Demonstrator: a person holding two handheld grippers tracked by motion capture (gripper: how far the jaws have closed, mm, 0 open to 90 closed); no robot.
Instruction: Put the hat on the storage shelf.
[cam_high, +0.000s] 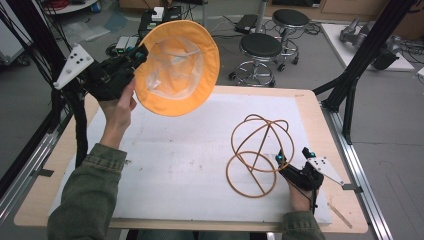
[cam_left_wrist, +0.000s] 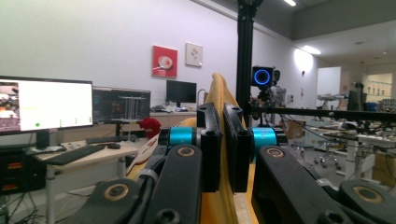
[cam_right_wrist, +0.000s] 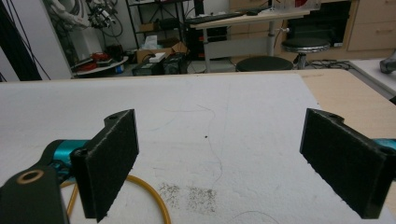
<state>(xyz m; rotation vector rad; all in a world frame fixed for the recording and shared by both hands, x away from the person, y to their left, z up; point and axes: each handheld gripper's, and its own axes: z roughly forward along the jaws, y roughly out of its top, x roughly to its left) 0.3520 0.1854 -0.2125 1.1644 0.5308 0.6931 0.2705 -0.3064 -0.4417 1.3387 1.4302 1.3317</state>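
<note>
**Yellow cover lifted clear of its wire frame**

The table (cam_high: 310, 107) carries a white mat (cam_high: 190, 165) that covers most of its top. The yellow fabric cover (cam_high: 177, 67), a round piece with a pale mesh middle, is held up in the air above the tabletop's far left corner, its open face turned toward the high camera. It hangs there, I judge, so that it can be brought over the wire frame (cam_high: 257, 152), which stands alone on the mat toward the near right corner: tan hoops crossing above a base ring.

The left gripper (cam_high: 139, 54) has its jaws pressed together on the cover's rim; in the left gripper view the yellow cloth (cam_left_wrist: 219, 98) runs straight up between the two black pads. A pinch at the edge lets the rest of the fabric spread open.

The right gripper (cam_high: 292, 159) rests on the mat just beside the frame's base ring, jaws spread wide with nothing between them, probably ready to steady the frame.

Whether the right gripper touches the ring cannot be told. The right gripper view cuts the frame down to one curved wire (cam_right_wrist: 149, 198) at its bottom edge. The cover's far side is hidden.
</note>
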